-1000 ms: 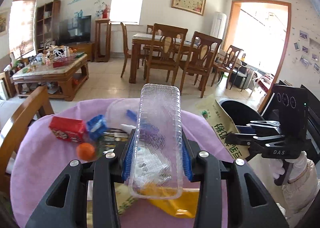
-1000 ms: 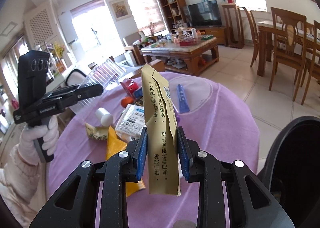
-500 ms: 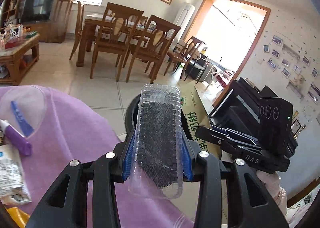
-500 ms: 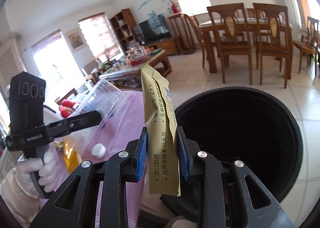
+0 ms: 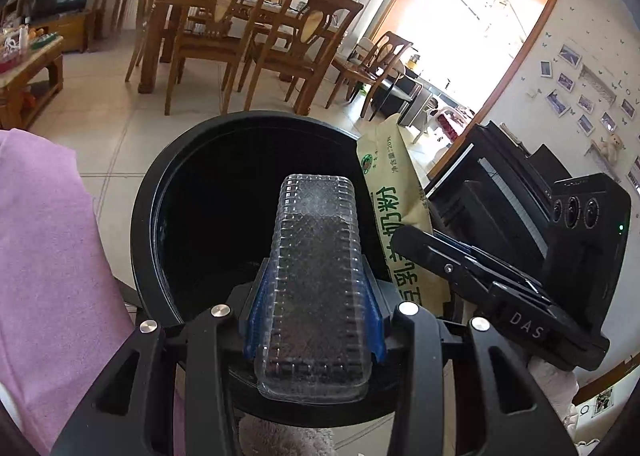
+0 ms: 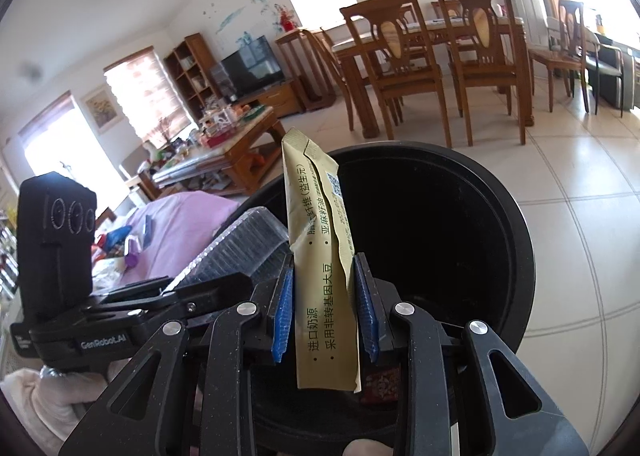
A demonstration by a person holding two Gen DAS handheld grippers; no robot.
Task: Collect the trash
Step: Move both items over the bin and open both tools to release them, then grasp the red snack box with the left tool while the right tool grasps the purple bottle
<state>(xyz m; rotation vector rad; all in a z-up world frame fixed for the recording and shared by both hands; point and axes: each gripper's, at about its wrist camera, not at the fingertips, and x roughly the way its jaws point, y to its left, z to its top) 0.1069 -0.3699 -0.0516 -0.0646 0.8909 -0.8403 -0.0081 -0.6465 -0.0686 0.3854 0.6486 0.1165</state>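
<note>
My left gripper (image 5: pixel 314 312) is shut on a clear ribbed plastic tray (image 5: pixel 316 276) and holds it over the open black trash bin (image 5: pixel 180 160). My right gripper (image 6: pixel 324 296) is shut on a tan milk powder packet (image 6: pixel 320 240), held upright over the same bin (image 6: pixel 500 224). The packet also shows in the left wrist view (image 5: pixel 394 208), just right of the tray. The tray shows in the right wrist view (image 6: pixel 244 244), left of the packet. Both grippers are side by side above the bin's mouth.
The purple-clothed table (image 5: pixel 44 248) lies left of the bin, with more litter on it (image 6: pixel 128 244). A dining table with wooden chairs (image 6: pixel 420 56) stands beyond on the tiled floor. A black piano (image 5: pixel 500 196) is at the right.
Both grippers have swung away from the purple table and now hang over the bin's mouth, lower and closer to it. Each still holds its item.
</note>
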